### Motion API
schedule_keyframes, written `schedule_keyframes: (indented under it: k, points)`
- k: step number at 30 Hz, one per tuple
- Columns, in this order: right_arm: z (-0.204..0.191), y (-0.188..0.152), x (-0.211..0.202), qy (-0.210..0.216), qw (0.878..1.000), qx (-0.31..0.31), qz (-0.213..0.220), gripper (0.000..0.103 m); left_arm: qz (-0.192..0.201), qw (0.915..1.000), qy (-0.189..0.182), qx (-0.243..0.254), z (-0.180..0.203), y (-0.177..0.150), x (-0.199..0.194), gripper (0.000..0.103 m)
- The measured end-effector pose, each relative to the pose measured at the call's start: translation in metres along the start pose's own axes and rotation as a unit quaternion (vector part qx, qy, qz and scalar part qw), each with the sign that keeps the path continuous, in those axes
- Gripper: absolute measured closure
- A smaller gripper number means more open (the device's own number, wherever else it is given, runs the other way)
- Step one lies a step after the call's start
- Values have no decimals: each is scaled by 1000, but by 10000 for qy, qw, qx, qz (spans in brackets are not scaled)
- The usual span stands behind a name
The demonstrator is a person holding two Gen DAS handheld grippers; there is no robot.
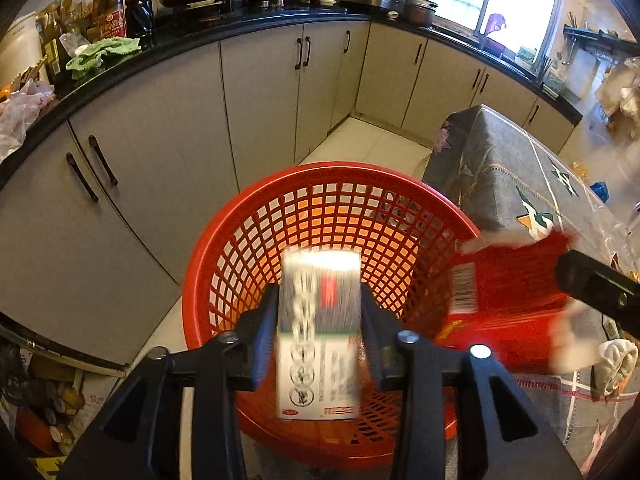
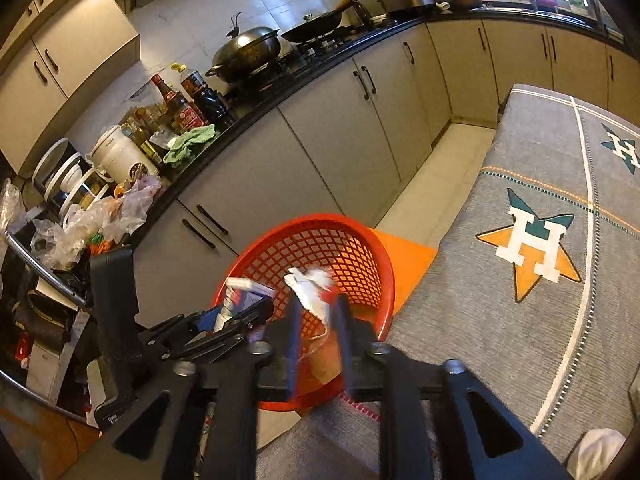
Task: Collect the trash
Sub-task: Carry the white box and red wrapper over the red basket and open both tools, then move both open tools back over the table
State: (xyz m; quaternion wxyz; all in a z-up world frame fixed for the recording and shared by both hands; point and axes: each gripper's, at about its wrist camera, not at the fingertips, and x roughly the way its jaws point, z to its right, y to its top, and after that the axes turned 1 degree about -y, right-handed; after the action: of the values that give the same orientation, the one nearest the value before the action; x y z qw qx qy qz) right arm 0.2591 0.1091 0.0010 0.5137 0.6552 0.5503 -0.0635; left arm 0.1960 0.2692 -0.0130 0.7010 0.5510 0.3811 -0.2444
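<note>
A red mesh basket (image 1: 328, 216) stands on the floor beside the table; it also shows in the right wrist view (image 2: 360, 248). My left gripper (image 1: 320, 316) is shut on a white and grey carton (image 1: 318, 336) and holds it over the basket's mouth; the carton shows in the right wrist view (image 2: 240, 296) too. My right gripper (image 2: 318, 320) is shut on a red and white wrapper (image 2: 316, 284), held over the basket's rim. In the left wrist view the wrapper (image 1: 508, 292) is a blurred red packet at the basket's right edge.
A table with a grey patterned cloth (image 2: 540, 240) lies to the right. Beige cabinets (image 1: 160, 140) under a black counter with bottles, woks and a green rag (image 1: 100, 54) run along the left and back. Crumpled white paper (image 1: 616, 364) lies on the table.
</note>
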Motion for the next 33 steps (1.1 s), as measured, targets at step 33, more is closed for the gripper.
schedule_keyframes:
  k: [33]
  points:
    - [131,-130,-210,-1117,9796,1158,1201,59,199,9853,-911,1430,167,-61,-60,45]
